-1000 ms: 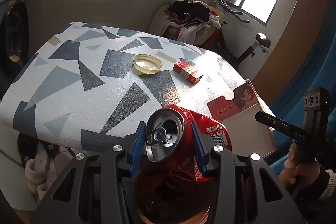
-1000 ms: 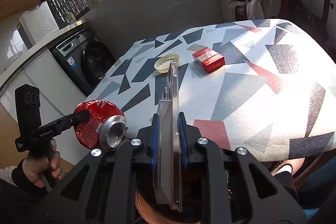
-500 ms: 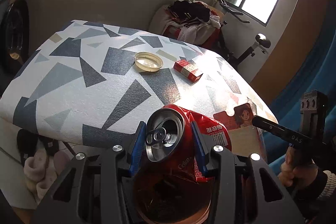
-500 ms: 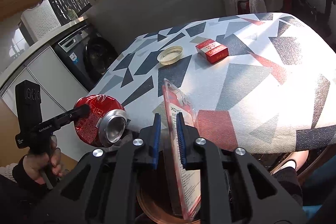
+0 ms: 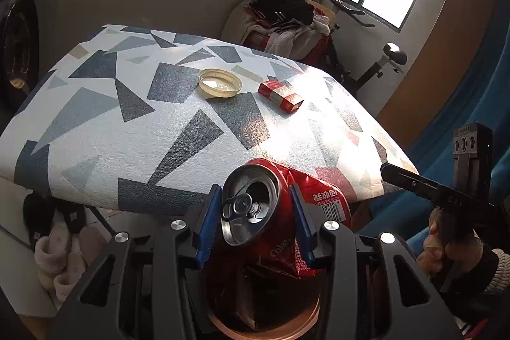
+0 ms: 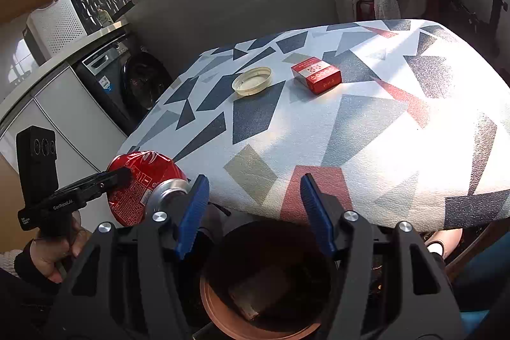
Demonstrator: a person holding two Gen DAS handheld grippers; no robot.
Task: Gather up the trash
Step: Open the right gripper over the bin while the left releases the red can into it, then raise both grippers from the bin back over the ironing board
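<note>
My left gripper [image 5: 255, 215] is shut on a crushed red cola can [image 5: 280, 212] and holds it off the table's front edge, above a brown round bin [image 5: 261, 321]. The can also shows in the right wrist view [image 6: 140, 184]. My right gripper [image 6: 255, 212] is open and empty, right above the bin [image 6: 261, 301]. A flat packet [image 6: 255, 292] lies inside the bin. On the patterned table [image 6: 366, 123] lie a red cigarette box [image 6: 315, 74] and a pale plastic lid [image 6: 251, 80]; both also show in the left wrist view, the box [image 5: 280, 94] and the lid [image 5: 220, 82].
A washing machine [image 6: 127, 82] and white cabinets stand left of the table. A chair piled with clothes [image 5: 287, 24] and an exercise bike [image 5: 382, 62] stand behind it. Slippers [image 5: 57, 244] lie on the floor under the table's left edge.
My right gripper opened and let go of the flat packet, which dropped into the bin. My left gripper still holds the can, nearly unmoved.
</note>
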